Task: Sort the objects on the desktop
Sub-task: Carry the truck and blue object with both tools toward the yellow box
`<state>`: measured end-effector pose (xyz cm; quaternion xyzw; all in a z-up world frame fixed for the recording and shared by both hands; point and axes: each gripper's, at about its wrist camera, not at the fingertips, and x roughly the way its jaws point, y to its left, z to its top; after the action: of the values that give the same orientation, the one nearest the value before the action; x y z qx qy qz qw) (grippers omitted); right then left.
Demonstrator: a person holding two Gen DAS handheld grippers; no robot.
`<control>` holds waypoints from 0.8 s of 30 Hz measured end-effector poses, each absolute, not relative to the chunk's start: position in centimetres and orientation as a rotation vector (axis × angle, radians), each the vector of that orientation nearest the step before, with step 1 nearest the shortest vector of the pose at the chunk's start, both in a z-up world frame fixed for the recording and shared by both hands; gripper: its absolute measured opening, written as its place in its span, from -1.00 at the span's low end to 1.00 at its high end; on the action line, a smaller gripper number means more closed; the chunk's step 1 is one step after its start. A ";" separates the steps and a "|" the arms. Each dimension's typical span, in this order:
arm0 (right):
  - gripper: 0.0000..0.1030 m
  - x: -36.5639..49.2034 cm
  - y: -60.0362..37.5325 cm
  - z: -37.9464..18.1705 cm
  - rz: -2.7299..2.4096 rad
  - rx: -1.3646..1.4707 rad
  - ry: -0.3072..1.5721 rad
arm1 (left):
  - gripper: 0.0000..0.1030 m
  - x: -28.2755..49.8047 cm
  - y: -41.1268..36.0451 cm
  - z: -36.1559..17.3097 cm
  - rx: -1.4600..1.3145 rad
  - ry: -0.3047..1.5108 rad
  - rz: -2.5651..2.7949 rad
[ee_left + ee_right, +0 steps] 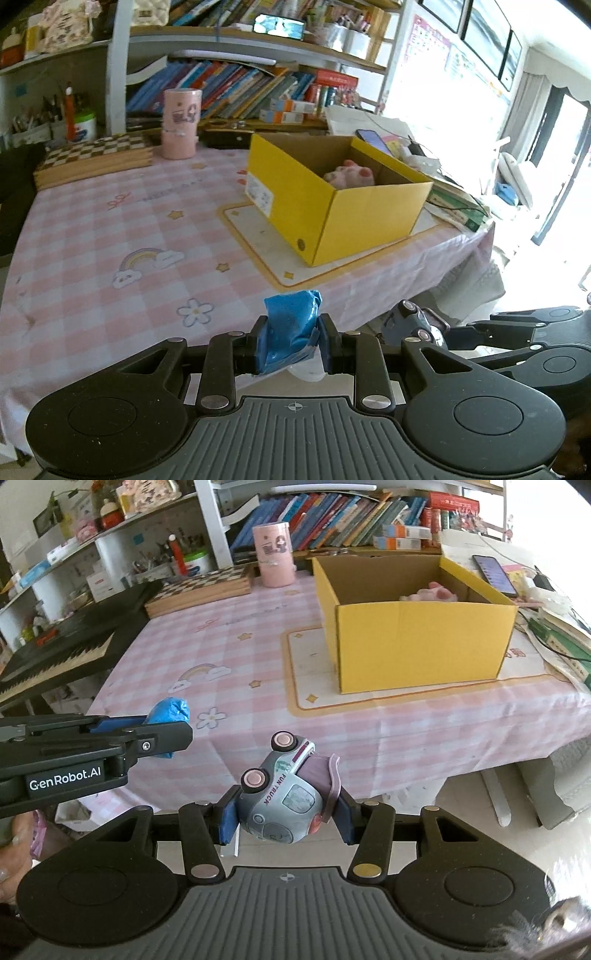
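My left gripper point(290, 345) is shut on a blue crinkled packet point(291, 326), held near the table's front edge. From the right wrist view the same packet point(170, 710) pokes out past the left gripper's fingers point(162, 738). My right gripper point(284, 814) is shut on a grey toy truck point(284, 797) with pink wheels, tipped on its side; the truck point(410, 321) also shows at the right of the left wrist view. An open yellow cardboard box point(332, 206) point(421, 642) stands on the pink checked tablecloth point(110, 229), with a pink plush toy point(349, 173) point(430, 592) inside.
A pink cylinder container point(181, 123) and a checkered board point(96, 157) sit at the back of the table. A phone point(493, 572), papers and cables lie right of the box. A keyboard point(55, 657) stands left of the table. Bookshelves point(332, 517) line the back.
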<state>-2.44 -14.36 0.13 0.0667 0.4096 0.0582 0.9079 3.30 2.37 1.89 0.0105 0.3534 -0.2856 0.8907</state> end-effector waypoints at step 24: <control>-0.06 1.7 -24.6 0.3 0.131 0.163 0.859 | -0.50 6.9 -7.8 2.3 0.067 0.753 -0.591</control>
<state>1.66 -24.60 0.34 0.0791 0.4156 0.0636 0.9039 6.86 -7.85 2.27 0.0323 0.3621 -0.2845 0.8871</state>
